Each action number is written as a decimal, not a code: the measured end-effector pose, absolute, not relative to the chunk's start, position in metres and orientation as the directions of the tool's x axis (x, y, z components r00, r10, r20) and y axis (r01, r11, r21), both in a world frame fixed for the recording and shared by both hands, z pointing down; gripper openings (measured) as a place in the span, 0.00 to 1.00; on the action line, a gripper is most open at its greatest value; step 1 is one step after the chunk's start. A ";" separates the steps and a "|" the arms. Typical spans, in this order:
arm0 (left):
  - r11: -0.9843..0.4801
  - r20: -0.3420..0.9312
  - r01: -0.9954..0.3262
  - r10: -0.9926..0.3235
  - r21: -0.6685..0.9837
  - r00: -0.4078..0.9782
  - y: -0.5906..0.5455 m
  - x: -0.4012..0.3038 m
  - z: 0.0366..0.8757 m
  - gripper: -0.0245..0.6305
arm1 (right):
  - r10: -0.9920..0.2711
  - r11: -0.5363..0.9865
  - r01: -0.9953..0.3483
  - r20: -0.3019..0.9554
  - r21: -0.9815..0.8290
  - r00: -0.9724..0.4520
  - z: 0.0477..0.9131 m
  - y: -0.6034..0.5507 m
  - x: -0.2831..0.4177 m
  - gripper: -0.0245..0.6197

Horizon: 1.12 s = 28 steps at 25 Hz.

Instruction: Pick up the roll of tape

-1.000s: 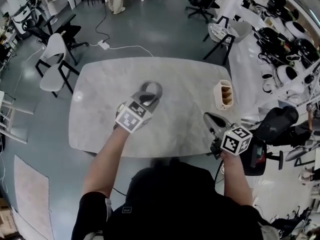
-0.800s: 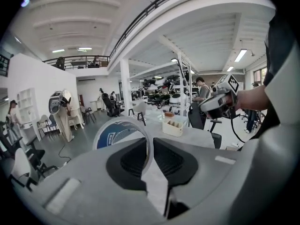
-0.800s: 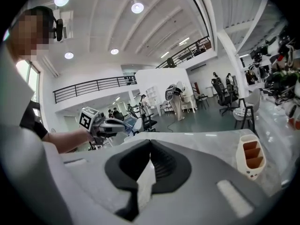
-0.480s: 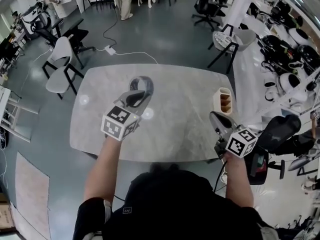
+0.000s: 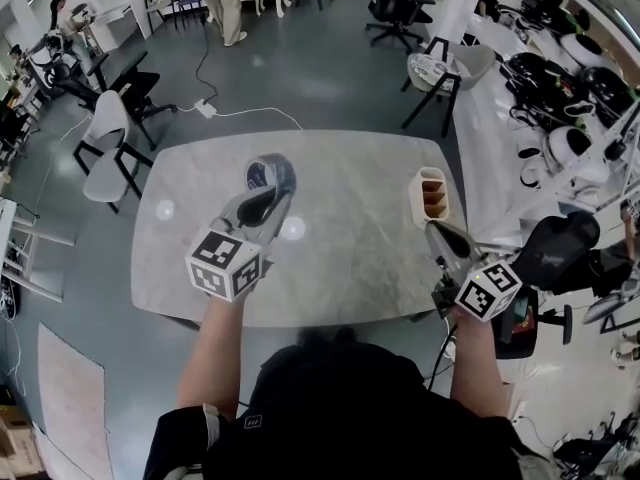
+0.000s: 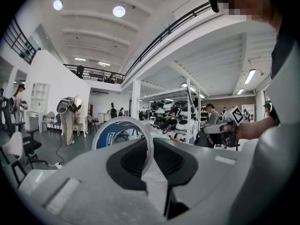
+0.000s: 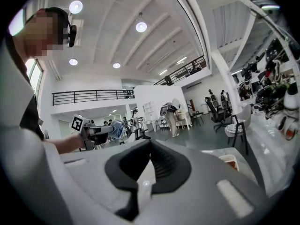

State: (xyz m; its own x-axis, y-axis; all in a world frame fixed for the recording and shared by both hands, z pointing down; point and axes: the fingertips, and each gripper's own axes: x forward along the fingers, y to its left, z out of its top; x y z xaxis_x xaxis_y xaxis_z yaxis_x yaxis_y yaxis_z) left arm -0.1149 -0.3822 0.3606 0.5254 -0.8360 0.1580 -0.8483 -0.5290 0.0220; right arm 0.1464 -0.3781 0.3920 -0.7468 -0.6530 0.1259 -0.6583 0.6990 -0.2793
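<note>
The roll of tape (image 5: 268, 176) is a clear ring with a blue inner core. It hangs in the air above the marble table (image 5: 350, 258), with my left gripper (image 5: 262, 204) shut on its near rim. In the left gripper view the roll (image 6: 106, 137) stands on edge and its wall runs down between the dark pads, where my left gripper (image 6: 149, 154) clamps it. My right gripper (image 5: 438, 232) hovers at the table's right edge, shut with nothing held. In the right gripper view my right gripper (image 7: 148, 157) points level, and the roll (image 7: 115, 128) shows far left.
A tan holder with compartments (image 5: 430, 196) stands on the table near the right gripper. White chairs (image 5: 105, 148) stand left of the table, and a stool (image 5: 445, 68) stands at the back right. A black chair (image 5: 560, 253) sits to the right.
My left gripper has lifted the roll higher and turned, so the blue core now faces up. My right gripper has risen a little and shifted right.
</note>
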 end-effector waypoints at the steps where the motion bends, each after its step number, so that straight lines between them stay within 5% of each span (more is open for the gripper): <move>1: -0.534 0.147 -0.845 -0.835 0.024 0.531 -0.381 -0.110 0.359 0.12 | -0.662 0.696 -0.664 0.114 -0.273 -0.741 0.389 -0.377 0.152 0.04; 28: -0.480 0.137 -0.877 -0.867 0.031 0.480 -0.405 -0.095 0.362 0.12 | -0.686 0.714 -0.677 0.017 -0.178 -0.728 0.365 -0.391 0.157 0.04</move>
